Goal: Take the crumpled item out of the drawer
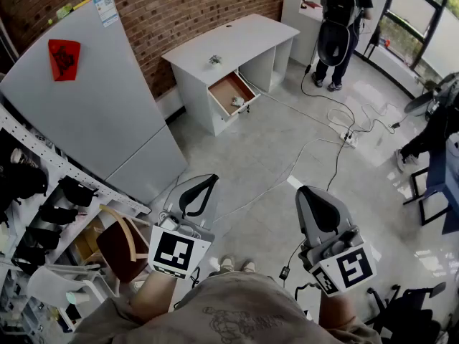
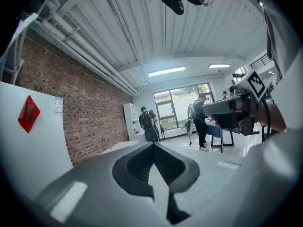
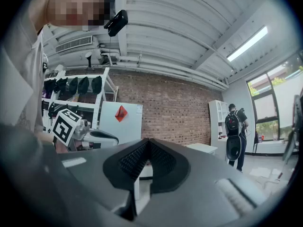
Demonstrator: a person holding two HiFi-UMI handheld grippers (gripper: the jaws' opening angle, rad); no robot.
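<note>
Grippers come first, low in the head view: the left gripper (image 1: pixel 204 185) at 7 o'clock and the right gripper (image 1: pixel 313 194) at 5 o'clock, side by side and apart, each with its marker cube toward the person. In the left gripper view its jaws (image 2: pixel 153 148) are closed tip to tip with nothing between them. The right gripper view shows the same: jaws (image 3: pixel 147 144) pressed together at the tips and empty.

At 8 o'clock a chair (image 1: pixel 122 249) stands by a shelf rack (image 1: pixel 43 192) loaded with dark gear. A cable (image 1: pixel 301 153) trails over the grey floor, and a tall white cabinet (image 1: pixel 93 113) with a red patch fills 10 o'clock.

Well beyond both grippers, at 12 o'clock, a white desk (image 1: pixel 237 38) stands against the brick wall (image 1: pixel 179 6). Its drawer (image 1: pixel 226 89) is pulled out, and the pale crumpled item (image 1: pixel 238 102) lies inside near the front end. At 1 o'clock a person with a backpack (image 1: pixel 337 34) stands farther back.
</note>
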